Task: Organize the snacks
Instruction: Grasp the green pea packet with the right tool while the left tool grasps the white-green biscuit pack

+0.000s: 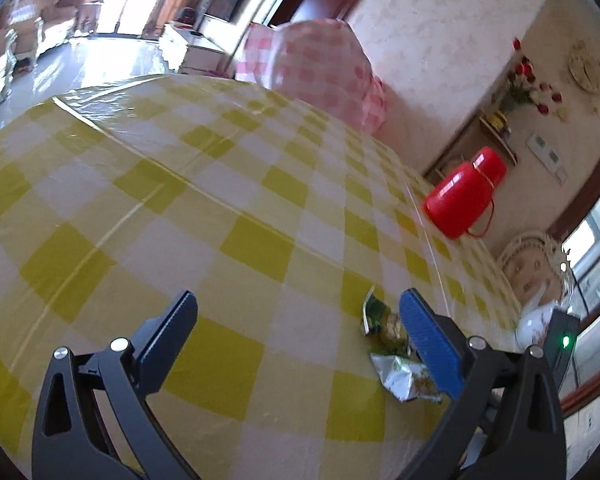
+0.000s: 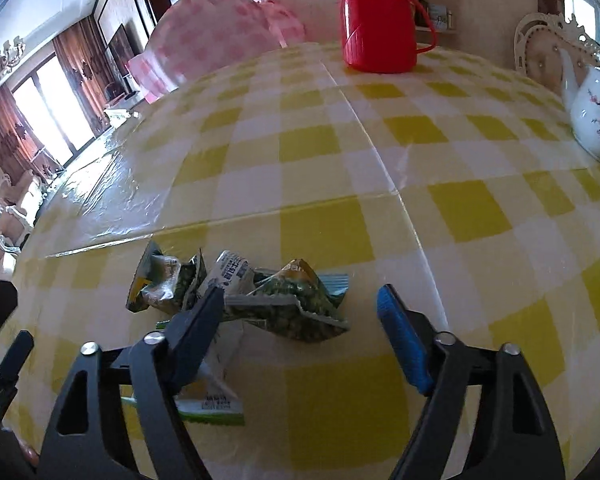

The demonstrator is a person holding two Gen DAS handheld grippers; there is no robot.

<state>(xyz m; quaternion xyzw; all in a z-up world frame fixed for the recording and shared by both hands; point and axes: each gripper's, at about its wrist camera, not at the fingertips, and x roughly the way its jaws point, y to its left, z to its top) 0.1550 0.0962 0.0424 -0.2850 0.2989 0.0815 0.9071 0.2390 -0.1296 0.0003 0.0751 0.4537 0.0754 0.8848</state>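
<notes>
I see the table (image 2: 380, 160) under its yellow-and-white checked cloth filling both views, and I place everything from it. At its far edge a chair draped in pink checked fabric (image 2: 216, 32) stands behind it. A red thermos jug (image 2: 376, 20) stands upright on the table's far side, and a white teapot with a flower print (image 2: 592, 120) sits at its right edge. On the near part of the table lies a loose heap of crumpled green snack packets (image 2: 292, 304). My right gripper (image 2: 300, 312) hangs over that heap with its jaws apart, pressing on nothing. My left gripper (image 1: 296, 320) hovers wide open above bare cloth, with the snack packets just beside its right finger (image 1: 428, 344).
</notes>
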